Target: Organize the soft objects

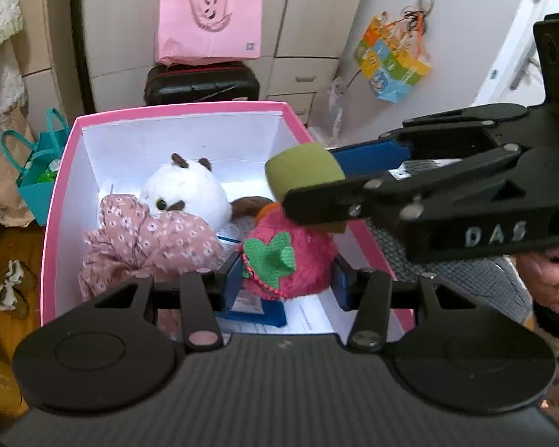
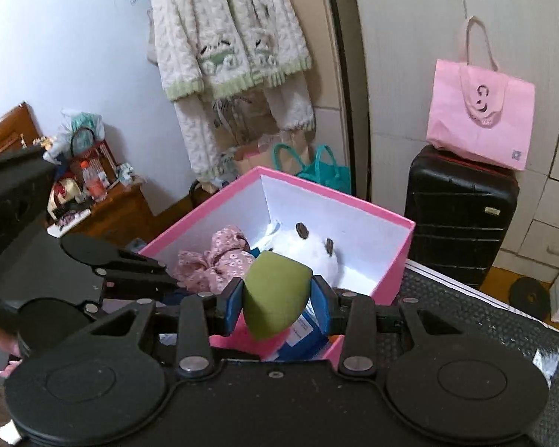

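Note:
A pink box (image 1: 61, 201) with white inside holds a white plush (image 1: 186, 193), a pink floral cloth (image 1: 149, 242) and a red strawberry plush (image 1: 287, 260). My left gripper (image 1: 287, 279) is over the box, its blue pads on either side of the strawberry plush. My right gripper (image 2: 277, 301) is shut on a green sponge (image 2: 275, 298) and holds it above the box (image 2: 395, 257). The sponge (image 1: 303, 171) and right gripper also show in the left wrist view, above the strawberry plush. The white plush (image 2: 309, 257) and floral cloth (image 2: 212, 264) show in the right wrist view.
A black suitcase (image 2: 462, 216) with a pink bag (image 2: 480, 108) on top stands behind the box. Teal bags (image 1: 37, 171) sit left of it. A black mat (image 2: 466, 320) lies to the right. A jacket (image 2: 227, 48) hangs on the wall. Papers and a blue item (image 1: 257, 309) lie in the box.

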`<state>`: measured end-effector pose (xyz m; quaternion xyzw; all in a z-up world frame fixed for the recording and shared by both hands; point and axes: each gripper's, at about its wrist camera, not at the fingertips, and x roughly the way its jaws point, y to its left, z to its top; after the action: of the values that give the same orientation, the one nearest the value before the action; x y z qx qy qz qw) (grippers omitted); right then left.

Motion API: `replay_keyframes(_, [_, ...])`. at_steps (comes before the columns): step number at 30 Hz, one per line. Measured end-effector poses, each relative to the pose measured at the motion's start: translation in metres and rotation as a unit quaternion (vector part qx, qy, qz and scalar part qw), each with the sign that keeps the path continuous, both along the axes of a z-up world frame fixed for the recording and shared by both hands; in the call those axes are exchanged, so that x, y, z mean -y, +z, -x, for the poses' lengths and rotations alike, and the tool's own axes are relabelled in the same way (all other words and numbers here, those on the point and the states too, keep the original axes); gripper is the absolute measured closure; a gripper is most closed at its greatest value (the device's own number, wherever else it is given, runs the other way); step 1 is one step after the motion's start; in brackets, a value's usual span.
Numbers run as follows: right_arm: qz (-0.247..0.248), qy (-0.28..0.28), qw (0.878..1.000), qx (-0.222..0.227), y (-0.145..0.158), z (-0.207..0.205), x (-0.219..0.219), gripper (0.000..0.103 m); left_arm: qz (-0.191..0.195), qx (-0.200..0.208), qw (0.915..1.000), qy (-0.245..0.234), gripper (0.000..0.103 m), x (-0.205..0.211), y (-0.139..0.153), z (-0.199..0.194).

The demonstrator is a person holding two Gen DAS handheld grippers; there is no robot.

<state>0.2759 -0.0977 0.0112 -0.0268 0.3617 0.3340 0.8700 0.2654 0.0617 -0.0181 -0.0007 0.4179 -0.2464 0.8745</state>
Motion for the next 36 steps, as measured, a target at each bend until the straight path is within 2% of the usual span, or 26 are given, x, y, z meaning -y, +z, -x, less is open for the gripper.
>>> replay_keyframes(5, [0.010, -0.012, 1.000, -0.001, -0.008, -0.013, -0.005, 0.055, -0.022, 0.013, 0.9995, 0.019, 0.051, 0.000, -0.006, -0.005])
replay_keyframes(9, [-0.005, -0.020, 1.000, 0.001, -0.009, -0.011, 0.000, 0.036, -0.019, 0.018, 0.9994, 0.021, 0.040, -0.003, -0.005, 0.005])
replay_keyframes(15, [-0.019, -0.033, 0.999, 0.015, -0.002, 0.008, 0.013, 0.036, -0.007, 0.038, 0.9990, 0.023, 0.032, -0.011, 0.007, 0.032])
replay_keyframes(21, [-0.021, -0.047, 0.998, 0.036, 0.006, 0.037, 0.027, 0.032, -0.012, 0.060, 0.9978, 0.026, 0.029, -0.017, 0.018, 0.063])
replay_keyframes(36, [-0.008, -0.053, 0.994, 0.100, 0.030, 0.117, 0.044, 0.032, -0.028, 0.117, 0.9923, 0.027, 0.029, -0.014, 0.047, 0.134])
